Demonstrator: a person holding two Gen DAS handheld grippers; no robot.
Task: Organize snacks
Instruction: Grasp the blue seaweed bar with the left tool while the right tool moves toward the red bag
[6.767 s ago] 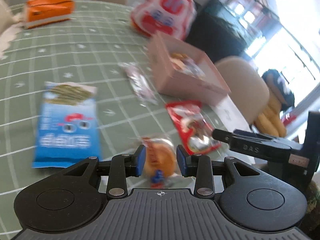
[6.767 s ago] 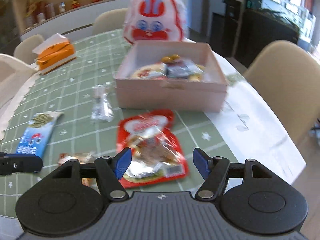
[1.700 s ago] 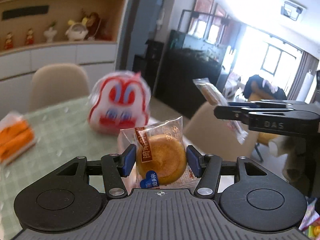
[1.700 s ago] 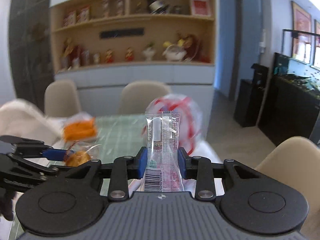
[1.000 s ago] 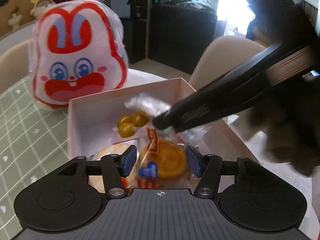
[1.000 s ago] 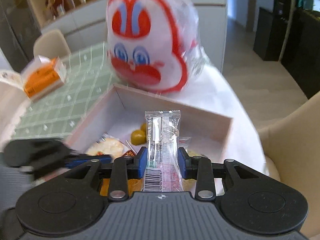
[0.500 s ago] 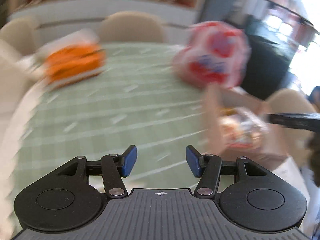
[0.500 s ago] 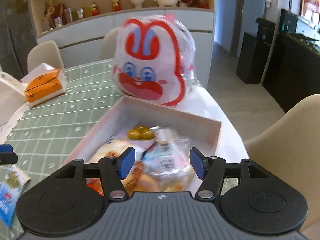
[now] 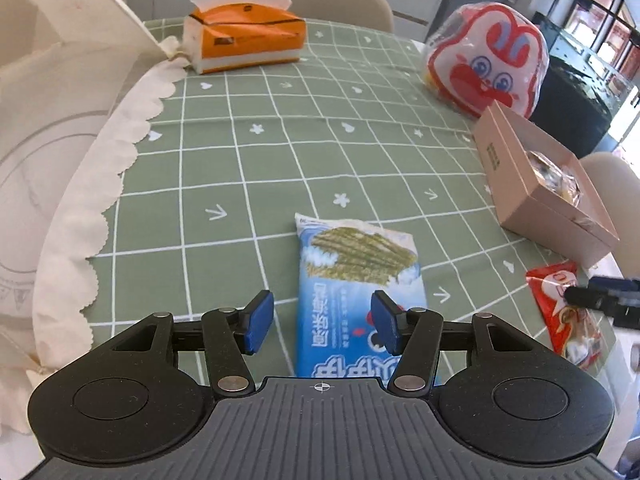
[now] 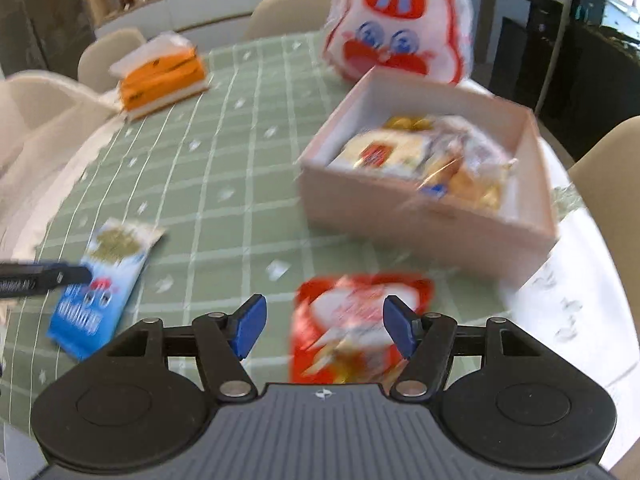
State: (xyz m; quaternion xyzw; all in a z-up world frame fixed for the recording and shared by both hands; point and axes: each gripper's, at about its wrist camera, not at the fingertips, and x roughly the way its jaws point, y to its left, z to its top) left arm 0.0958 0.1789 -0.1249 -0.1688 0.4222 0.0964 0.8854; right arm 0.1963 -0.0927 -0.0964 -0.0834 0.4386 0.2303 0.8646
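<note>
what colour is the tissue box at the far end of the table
Orange with a white base, tissue box; clearest in the left wrist view.

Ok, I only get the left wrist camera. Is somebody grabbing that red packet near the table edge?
Observer: Not yet. The right wrist view shows the right gripper over the red packet, its jaws opening, and the packet shows between them, clear of both pads.
Operator: What's in the pink box? I mostly see its side.
Observer: Round gold sweets lie by its far wall.
Operator: Anything else?
Observer: Clear-wrapped pastries fill the near part, though they look blurry.
</note>
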